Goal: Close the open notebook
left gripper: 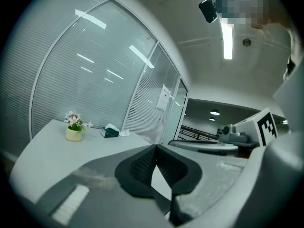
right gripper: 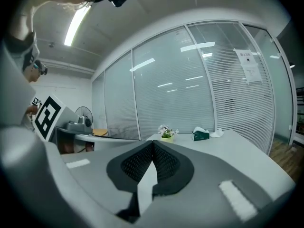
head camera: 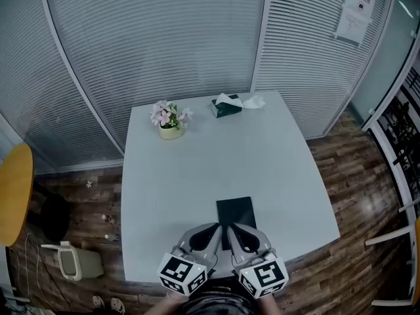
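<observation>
A dark notebook (head camera: 236, 213) lies shut and flat on the pale table (head camera: 197, 176), near its front edge. Just in front of it my two grippers hang side by side above the table's front edge, jaws pointing at the notebook. The left gripper (head camera: 216, 229) is shut with nothing in it; its tips meet in the left gripper view (left gripper: 156, 147). The right gripper (head camera: 231, 229) is also shut and empty, its tips meeting in the right gripper view (right gripper: 152, 142). The notebook is hidden below the jaws in both gripper views.
A small pot of pink flowers (head camera: 170, 118) and a green tissue box (head camera: 227, 105) stand at the table's far edge. Slatted glass walls (head camera: 164, 38) close the room behind. A bin (head camera: 73, 261) stands on the wooden floor at the left, beside an orange round table (head camera: 13, 192).
</observation>
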`<state>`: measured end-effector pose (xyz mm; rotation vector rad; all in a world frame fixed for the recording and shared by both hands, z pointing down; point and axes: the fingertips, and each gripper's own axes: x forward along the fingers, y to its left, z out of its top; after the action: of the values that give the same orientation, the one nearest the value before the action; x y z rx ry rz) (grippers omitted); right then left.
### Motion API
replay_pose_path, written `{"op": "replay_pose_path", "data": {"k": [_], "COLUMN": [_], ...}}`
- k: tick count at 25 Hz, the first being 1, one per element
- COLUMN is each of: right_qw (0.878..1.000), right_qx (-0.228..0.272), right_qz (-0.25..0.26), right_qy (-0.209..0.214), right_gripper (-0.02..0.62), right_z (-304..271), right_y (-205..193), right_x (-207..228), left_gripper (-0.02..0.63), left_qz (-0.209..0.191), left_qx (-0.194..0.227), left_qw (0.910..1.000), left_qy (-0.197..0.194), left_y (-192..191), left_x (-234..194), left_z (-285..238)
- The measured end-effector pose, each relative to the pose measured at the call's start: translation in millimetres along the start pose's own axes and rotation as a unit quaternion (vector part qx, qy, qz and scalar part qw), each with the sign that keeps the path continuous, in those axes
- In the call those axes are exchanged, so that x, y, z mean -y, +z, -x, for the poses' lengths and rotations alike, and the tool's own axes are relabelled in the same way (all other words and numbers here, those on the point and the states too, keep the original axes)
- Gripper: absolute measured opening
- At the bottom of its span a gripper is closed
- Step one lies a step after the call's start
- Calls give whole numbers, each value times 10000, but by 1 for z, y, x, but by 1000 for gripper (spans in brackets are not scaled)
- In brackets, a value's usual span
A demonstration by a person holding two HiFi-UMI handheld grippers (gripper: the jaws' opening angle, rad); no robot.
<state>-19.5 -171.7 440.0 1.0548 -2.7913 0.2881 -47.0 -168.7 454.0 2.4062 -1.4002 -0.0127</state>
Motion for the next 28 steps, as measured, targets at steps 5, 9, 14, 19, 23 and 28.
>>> {"op": "replay_pose_path", "data": {"k": [5,9,14,19,23,28], "right_qw": [9997,9995,9993,9992,9990,9990], "right_qx": [92,124,104,75,83,44], "right_qz": [103,159,225,236,255,272], "right_qy": [179,257,284,316,345,364], "right_gripper": [2,2,2,2,2,2], "right_z": [-5,-9,-12,-13,-12,-13], "right_y": [14,20,21,21,21,21], "right_x": [-13,-19,-25,-28,-29,-31], "left_gripper": [5,5,5,5,5,5], "left_qz": [-223,-352,-403,-378,-409,-404], "left_qx": [180,241,271,236,239,245], "left_qw": [9995,9989,9986,9988,9987,9987], "left_qy": [106,176,222,201,211,207], "left_y": [16,23,26,23,23,23], "left_x": [-4,-7,-9,-10,-10,-10], "left_z": [11,15,20,21,21,23]}}
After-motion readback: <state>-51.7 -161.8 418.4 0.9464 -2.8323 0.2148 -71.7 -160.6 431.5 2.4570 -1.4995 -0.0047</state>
